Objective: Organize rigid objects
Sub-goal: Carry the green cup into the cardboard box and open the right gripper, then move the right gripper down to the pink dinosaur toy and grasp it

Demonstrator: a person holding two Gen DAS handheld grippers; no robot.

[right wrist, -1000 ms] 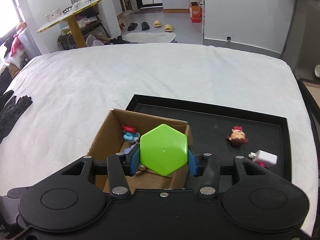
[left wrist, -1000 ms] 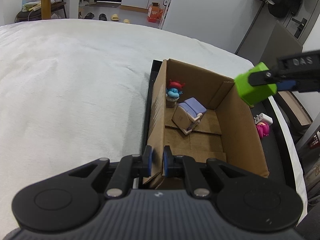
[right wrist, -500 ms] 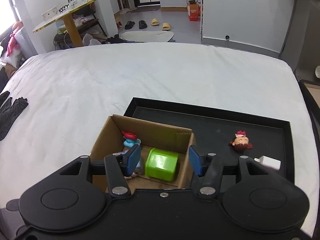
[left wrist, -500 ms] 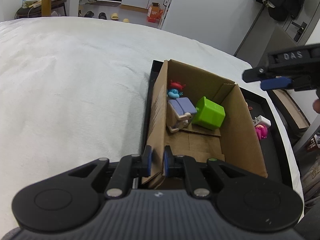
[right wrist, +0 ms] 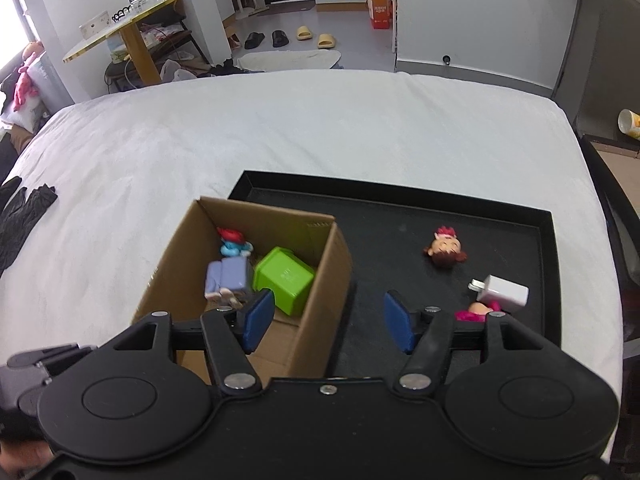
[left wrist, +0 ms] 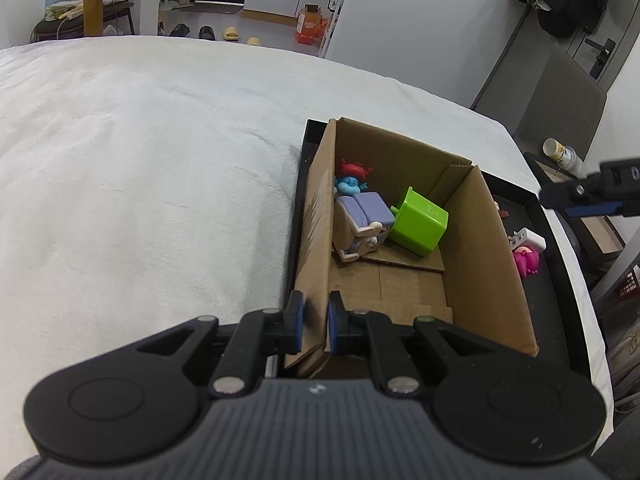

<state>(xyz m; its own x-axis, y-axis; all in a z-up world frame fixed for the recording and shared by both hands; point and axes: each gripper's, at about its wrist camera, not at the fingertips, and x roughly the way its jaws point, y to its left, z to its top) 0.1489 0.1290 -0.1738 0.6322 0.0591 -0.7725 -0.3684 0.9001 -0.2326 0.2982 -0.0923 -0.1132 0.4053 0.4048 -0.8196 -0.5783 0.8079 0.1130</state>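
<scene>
A green hexagonal block (left wrist: 418,220) (right wrist: 282,276) lies tilted inside the cardboard box (left wrist: 484,240) (right wrist: 320,300). Beside it are a lilac toy (left wrist: 362,220) and a blue figure with a red cap (left wrist: 352,180). My left gripper (left wrist: 314,326) is shut on the box's near left wall. Above the box's right wall and the black tray (right wrist: 400,204), my right gripper (right wrist: 328,320) (left wrist: 588,200) has its jaws opening, with nothing between them. On the tray lie a doll head (right wrist: 444,248), a white charger plug (right wrist: 502,292) and a pink toy (right wrist: 478,312).
The tray and box rest on a white bed cover (right wrist: 280,128). Black gloves (right wrist: 24,216) lie at the bed's left edge. A paper cup (right wrist: 630,124) sits on a stand past the right edge.
The right gripper let go of the green block, which dropped into the box. Its jaws widened and it drew to the right, over the tray. The left gripper kept its hold.
</scene>
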